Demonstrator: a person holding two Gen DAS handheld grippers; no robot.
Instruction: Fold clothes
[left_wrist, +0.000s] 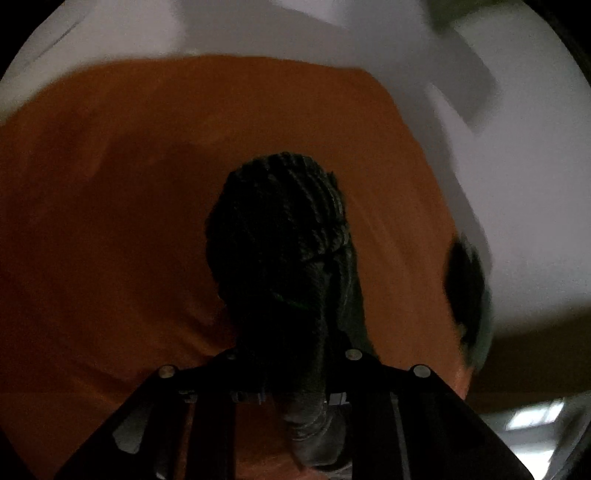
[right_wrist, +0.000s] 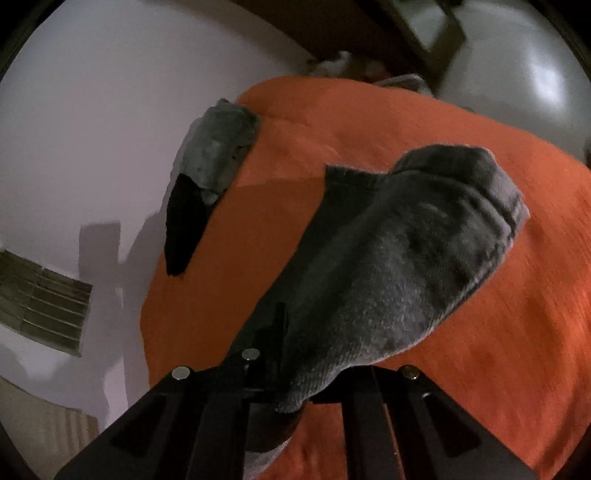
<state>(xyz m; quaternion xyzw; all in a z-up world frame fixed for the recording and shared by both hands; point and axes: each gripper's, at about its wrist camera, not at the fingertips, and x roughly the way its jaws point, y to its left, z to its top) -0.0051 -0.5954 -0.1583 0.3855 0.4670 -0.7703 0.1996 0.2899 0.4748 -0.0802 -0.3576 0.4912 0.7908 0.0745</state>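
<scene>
A dark ribbed sock (left_wrist: 280, 229) fills the middle of the left wrist view and runs up out of my left gripper (left_wrist: 295, 387), which is shut on it; the sock hides the fingertips. Beneath it lies a wide orange cloth (left_wrist: 110, 184). In the right wrist view my right gripper (right_wrist: 295, 387) is shut on the cuff end of a grey sock (right_wrist: 406, 258), which hangs out over the orange cloth (right_wrist: 498, 350). Another grey sock with a black end (right_wrist: 214, 158) shows at the cloth's left edge; I cannot tell what holds it.
The orange cloth lies on a white surface (right_wrist: 92, 110) that extends to its left. A slatted panel (right_wrist: 44, 302) shows at the lower left. Pale crumpled items (right_wrist: 340, 64) and dark wooden furniture (right_wrist: 406, 29) stand beyond the cloth's far edge.
</scene>
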